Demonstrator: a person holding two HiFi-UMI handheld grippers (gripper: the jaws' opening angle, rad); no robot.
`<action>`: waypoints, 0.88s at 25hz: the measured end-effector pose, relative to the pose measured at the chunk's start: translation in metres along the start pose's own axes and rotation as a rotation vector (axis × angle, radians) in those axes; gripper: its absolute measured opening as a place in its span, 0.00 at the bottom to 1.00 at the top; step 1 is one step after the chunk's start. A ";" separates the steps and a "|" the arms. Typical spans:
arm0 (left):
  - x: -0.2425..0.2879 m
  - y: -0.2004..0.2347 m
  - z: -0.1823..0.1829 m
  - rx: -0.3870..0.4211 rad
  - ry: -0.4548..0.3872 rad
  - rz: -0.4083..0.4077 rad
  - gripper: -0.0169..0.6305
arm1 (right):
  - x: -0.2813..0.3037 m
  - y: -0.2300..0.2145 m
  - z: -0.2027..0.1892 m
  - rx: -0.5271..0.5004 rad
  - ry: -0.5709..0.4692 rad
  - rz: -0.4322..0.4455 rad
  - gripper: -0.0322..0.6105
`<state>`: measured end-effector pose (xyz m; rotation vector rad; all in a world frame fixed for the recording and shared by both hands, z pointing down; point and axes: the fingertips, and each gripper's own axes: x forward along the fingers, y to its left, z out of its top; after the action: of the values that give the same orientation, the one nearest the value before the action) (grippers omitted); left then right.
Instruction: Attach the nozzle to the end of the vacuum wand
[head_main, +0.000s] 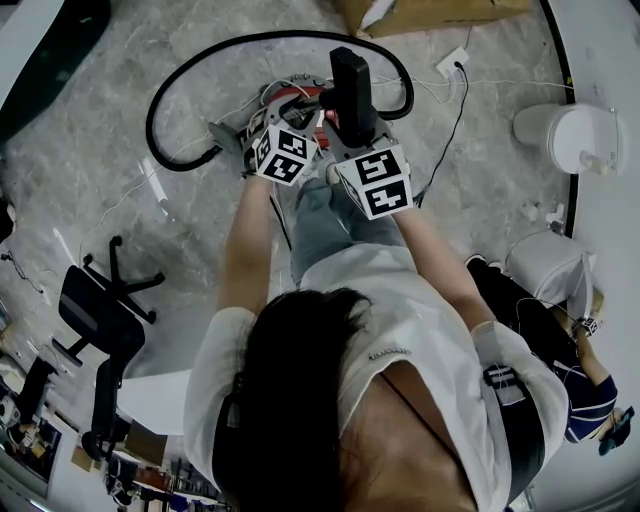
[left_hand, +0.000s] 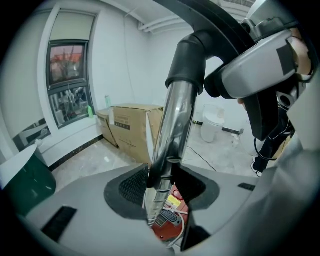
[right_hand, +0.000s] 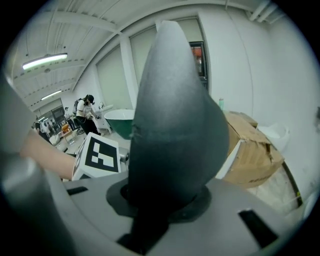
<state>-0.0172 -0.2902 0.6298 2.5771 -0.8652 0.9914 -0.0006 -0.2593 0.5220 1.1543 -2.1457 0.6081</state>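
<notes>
A chrome vacuum wand (left_hand: 175, 125) rises between the jaws of my left gripper (left_hand: 162, 197), which is shut on it. The wand's far end runs into a black hose cuff (left_hand: 190, 62). The black nozzle (right_hand: 172, 125) fills the right gripper view, and my right gripper (right_hand: 160, 212) is shut on its narrow lower end. In the head view the nozzle (head_main: 350, 90) stands up just beyond the right gripper (head_main: 362, 150), close beside the left gripper (head_main: 270, 125). The black hose (head_main: 280, 38) loops on the floor around the red vacuum body (head_main: 292, 93). The wand's near end is hidden by the jaws.
A cardboard box (head_main: 420, 12) lies at the top, with a power strip (head_main: 452, 62) and cable to its right. White round bins (head_main: 565, 135) stand at the right, and a black office chair (head_main: 100, 310) at the left. Another person (head_main: 590, 390) is at the lower right.
</notes>
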 end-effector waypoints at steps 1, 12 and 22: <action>0.000 0.000 -0.001 0.001 0.002 -0.001 0.29 | 0.001 0.000 0.000 0.006 0.000 0.002 0.20; 0.007 -0.001 -0.004 0.023 0.028 -0.007 0.28 | 0.007 -0.004 -0.005 0.000 0.035 0.043 0.21; 0.009 0.003 -0.006 0.025 0.025 0.007 0.28 | 0.003 -0.006 -0.003 0.134 -0.083 0.136 0.53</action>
<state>-0.0169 -0.2942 0.6406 2.5783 -0.8618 1.0410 0.0043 -0.2624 0.5264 1.1279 -2.2978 0.7870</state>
